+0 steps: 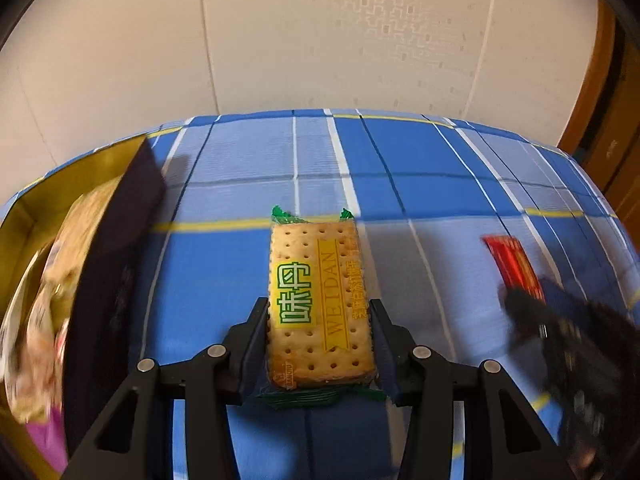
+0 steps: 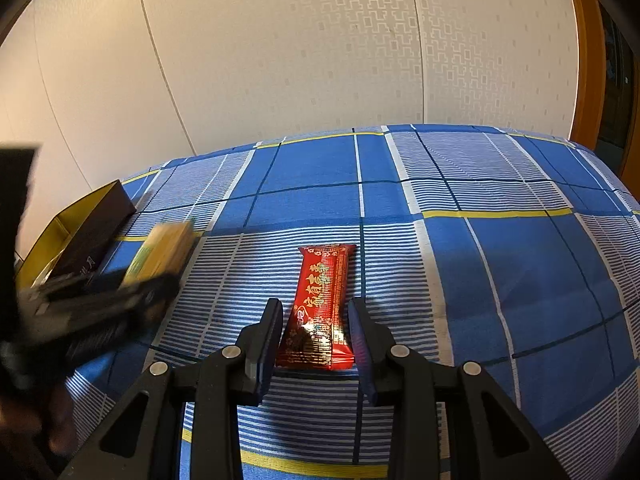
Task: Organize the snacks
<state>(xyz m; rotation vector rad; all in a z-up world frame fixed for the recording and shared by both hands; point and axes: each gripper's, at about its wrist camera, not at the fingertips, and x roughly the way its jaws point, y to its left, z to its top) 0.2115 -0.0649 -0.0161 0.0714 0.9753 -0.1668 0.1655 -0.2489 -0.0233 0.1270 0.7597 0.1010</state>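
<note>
Fingers [image 1: 264, 332] of the left gripper [image 1: 320, 312] clamp a cracker packet [image 1: 320, 304]; right gripper [image 2: 316, 312] fingers apparently grip a red snack bar [image 2: 320, 308] between them.

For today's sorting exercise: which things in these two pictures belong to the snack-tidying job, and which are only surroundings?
Part of the job:
- cracker packet, clamped in the left gripper
- red snack packet, between the fingers of the right gripper
- dark box with gold lining, already holding snacks

Only surroundings:
- blue checked cloth
- patterned wall
</note>
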